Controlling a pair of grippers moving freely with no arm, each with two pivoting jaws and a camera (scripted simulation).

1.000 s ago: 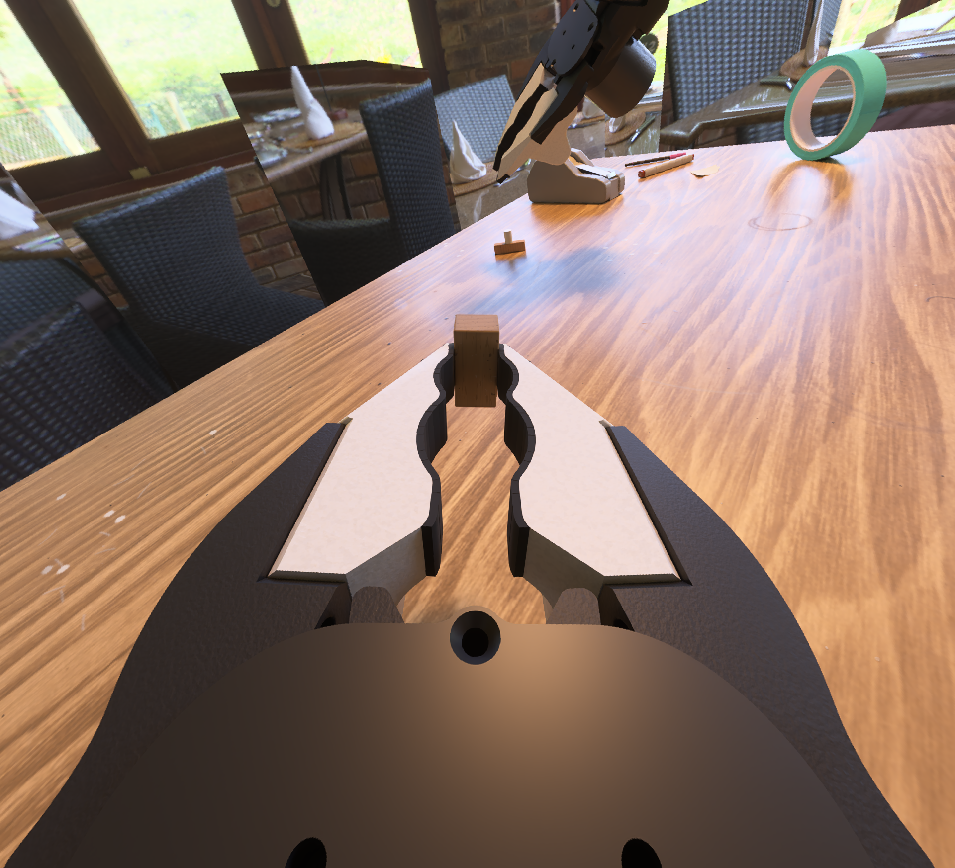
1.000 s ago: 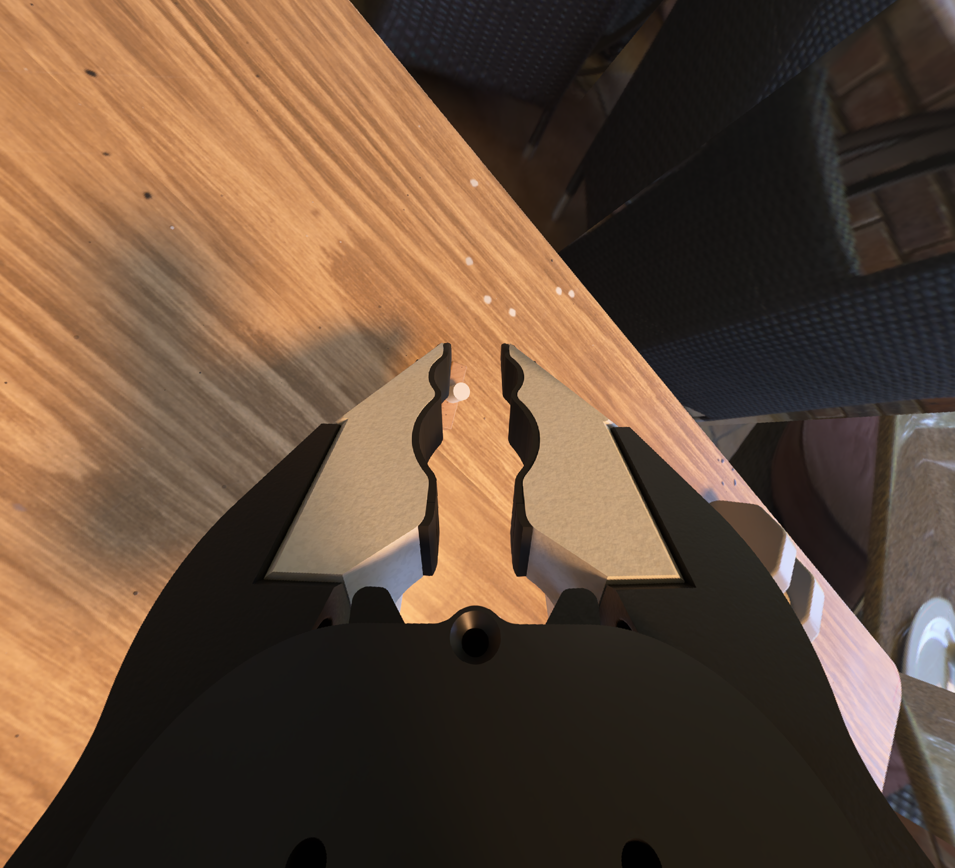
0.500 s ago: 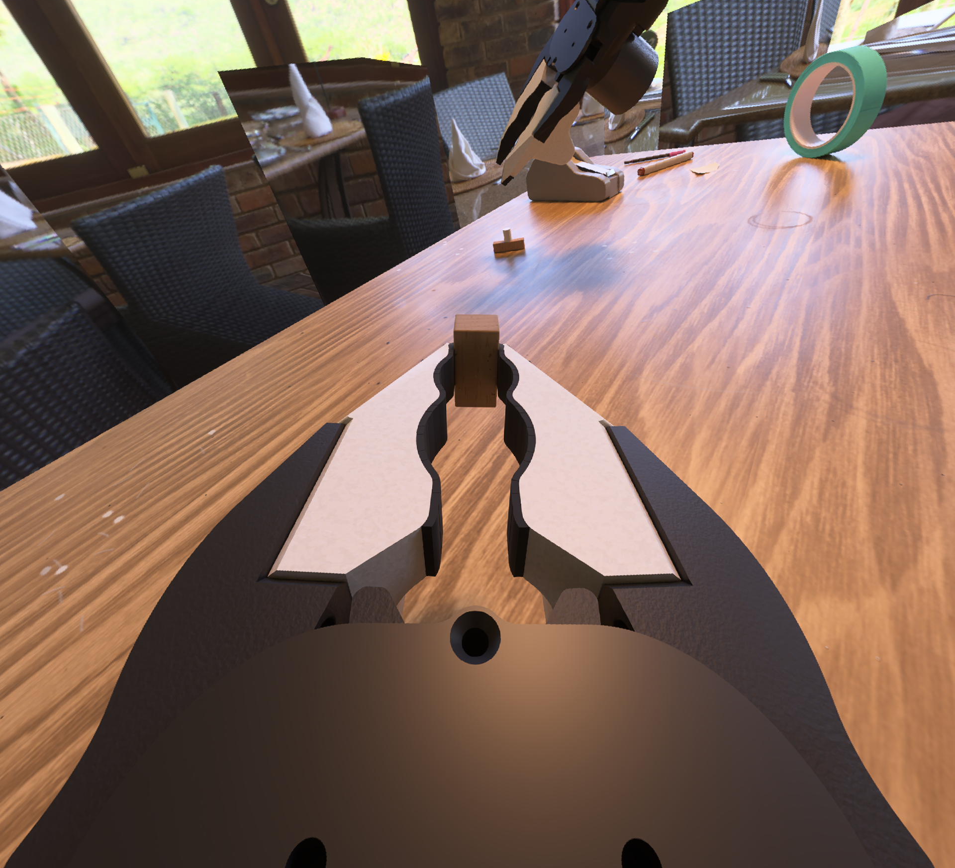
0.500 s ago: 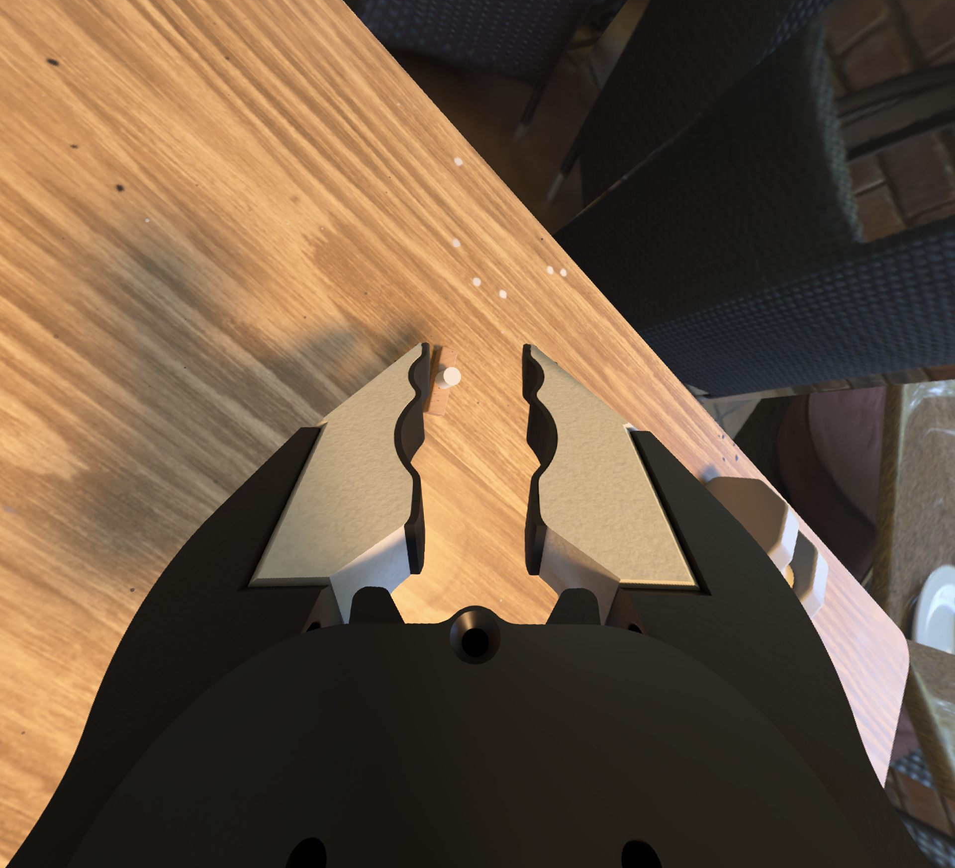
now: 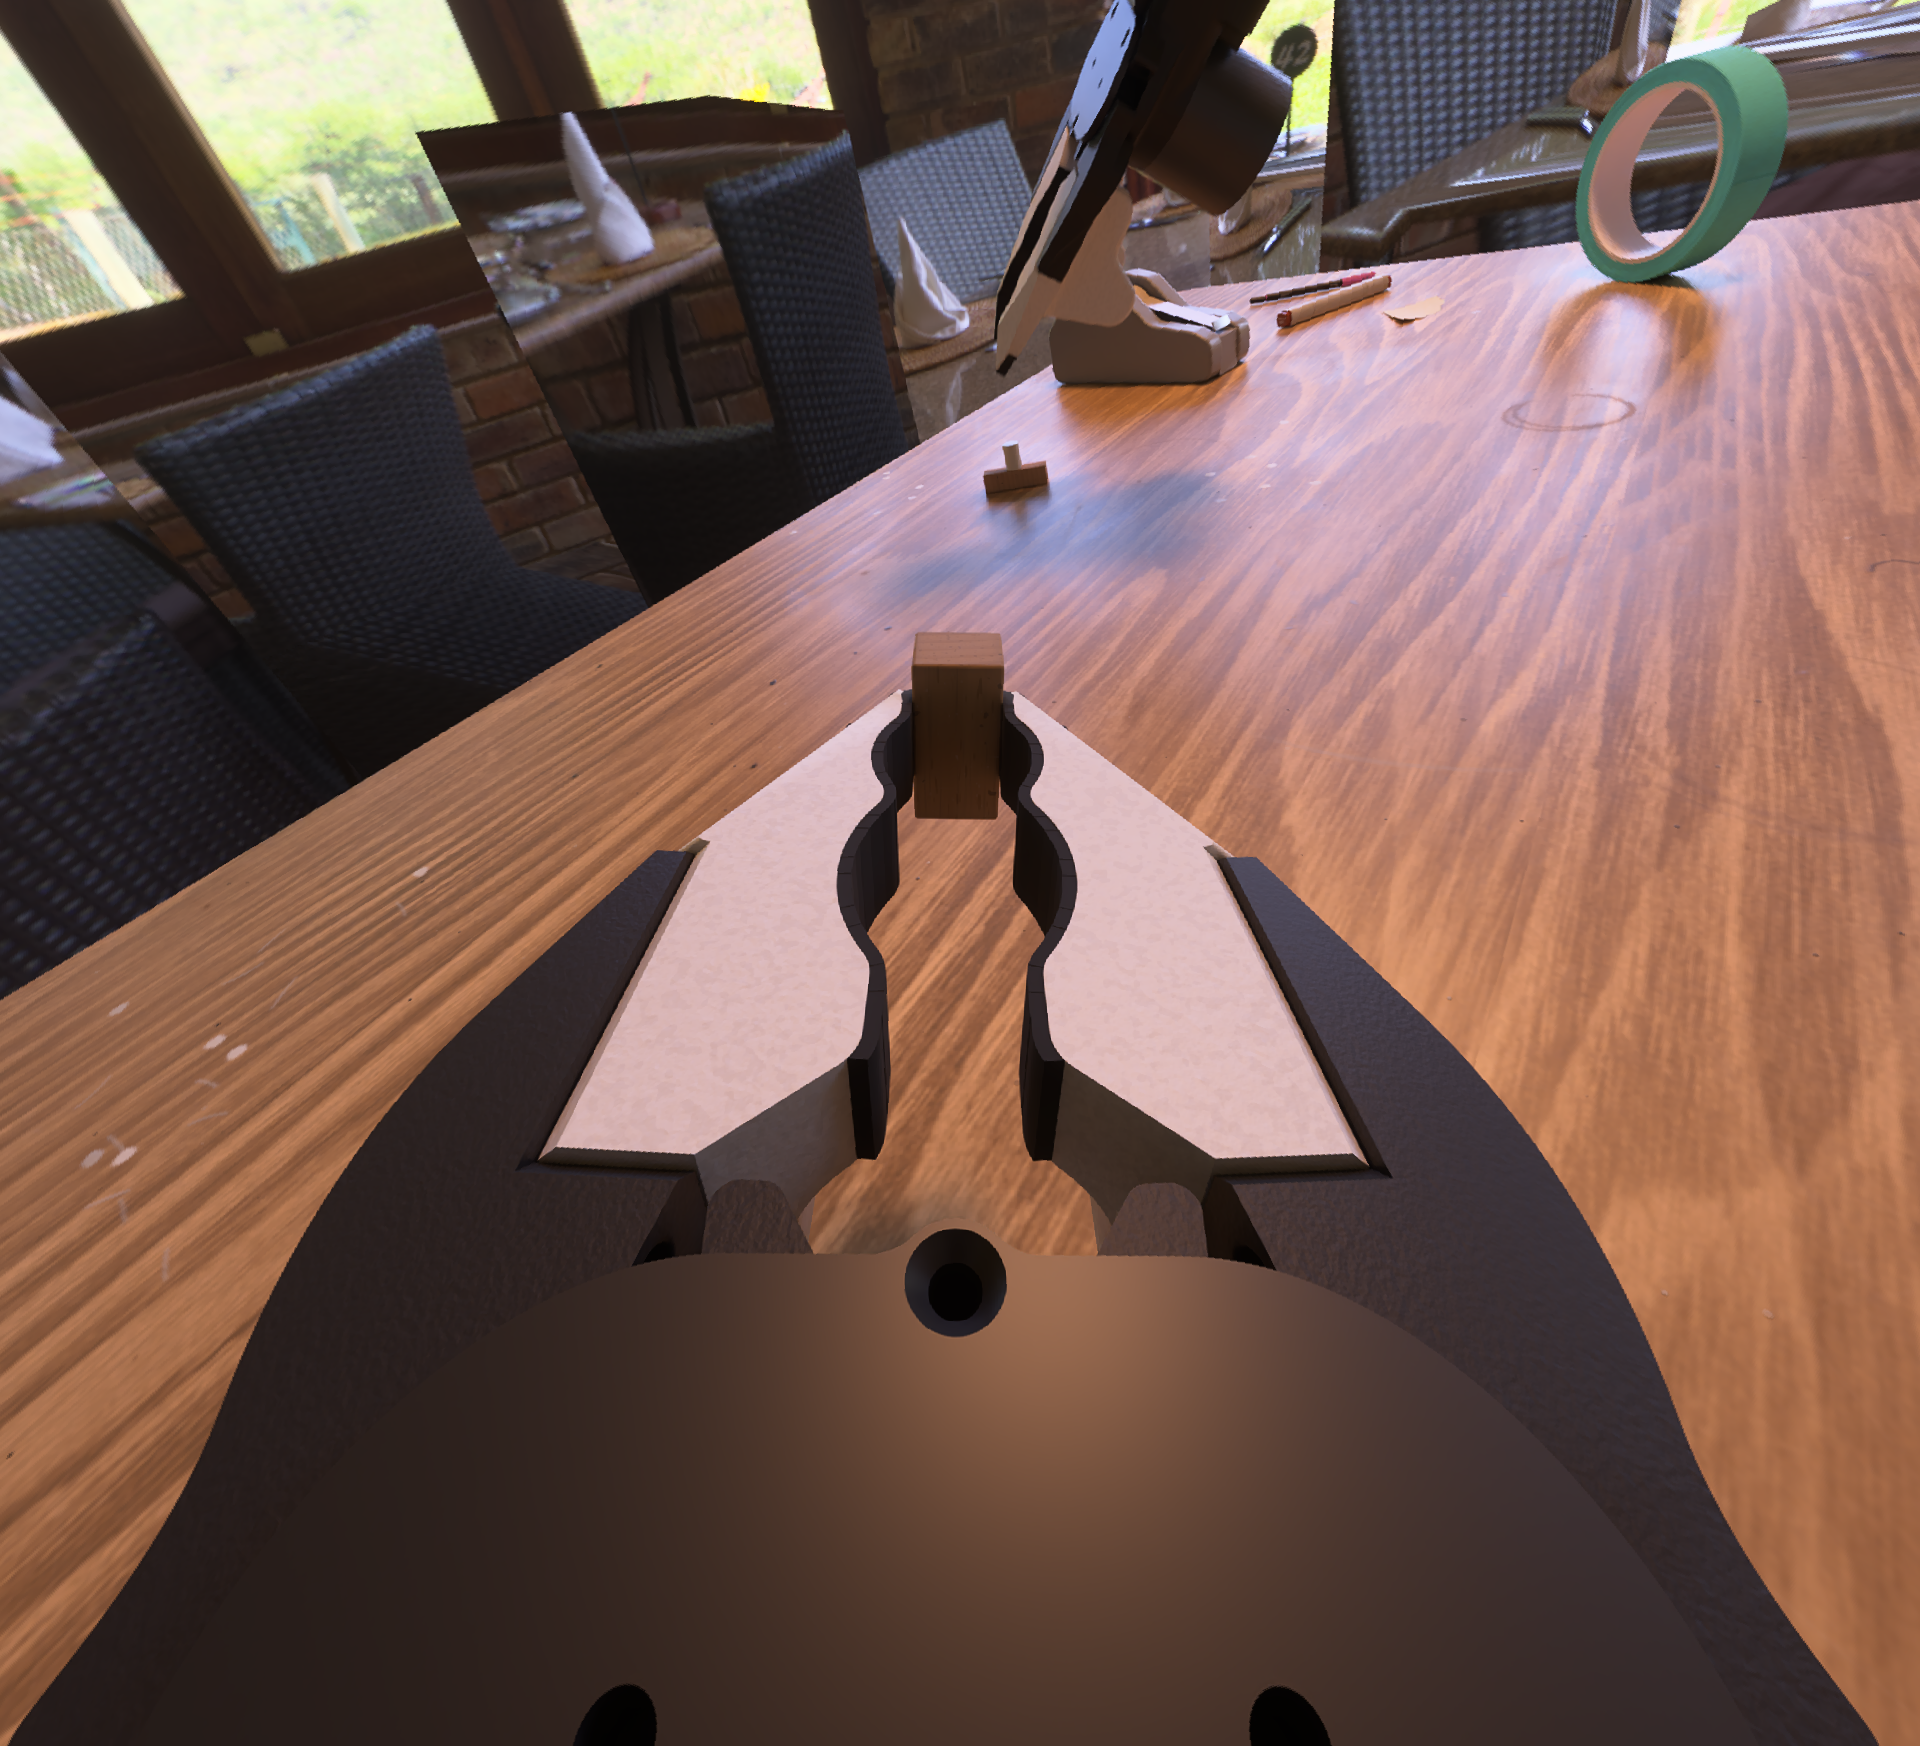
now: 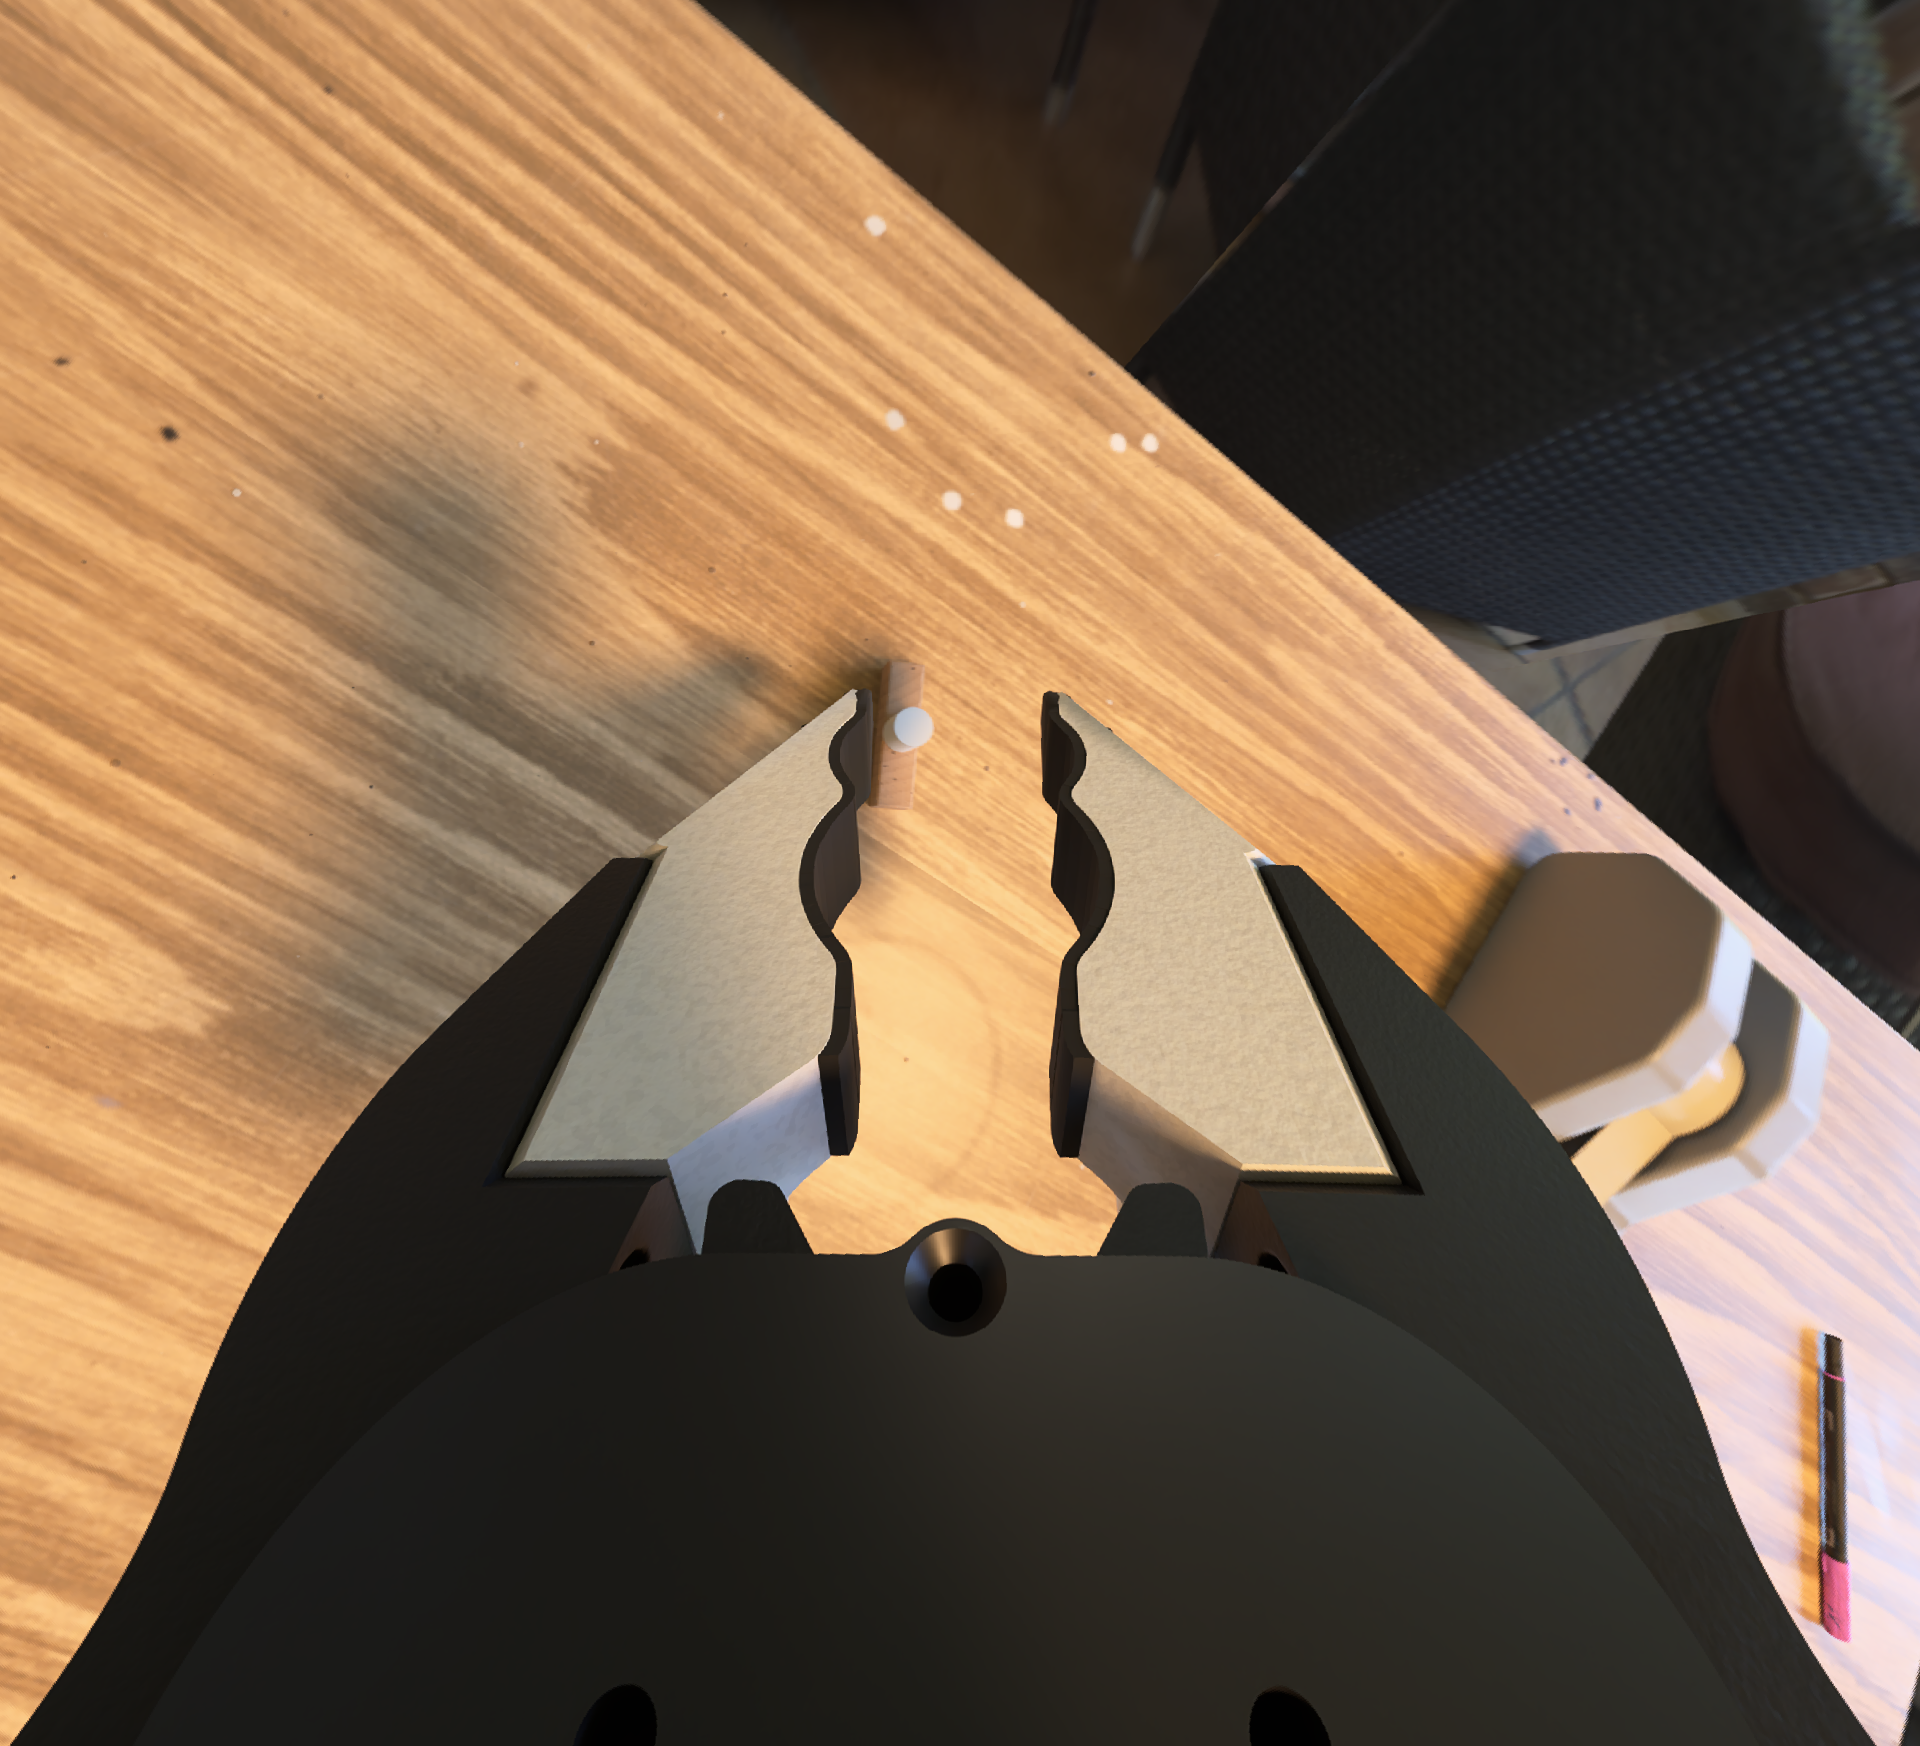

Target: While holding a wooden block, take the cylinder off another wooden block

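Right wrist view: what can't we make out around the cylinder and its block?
- Right wrist view: flat block partly hidden behind the right claw's left fingertip.
- Same view: cylinder seen end-on, so its height above the block is unreadable.
- Left wrist view: both too small to show how the cylinder seats.

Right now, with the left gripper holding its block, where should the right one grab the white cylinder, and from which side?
Grip the cylinder on its round sides, coming straight down from above. It stands upright on the flat block, so only its sides are exposed. The open right gripper looks off-centre: the cylinder sits by one finger, so shift first.
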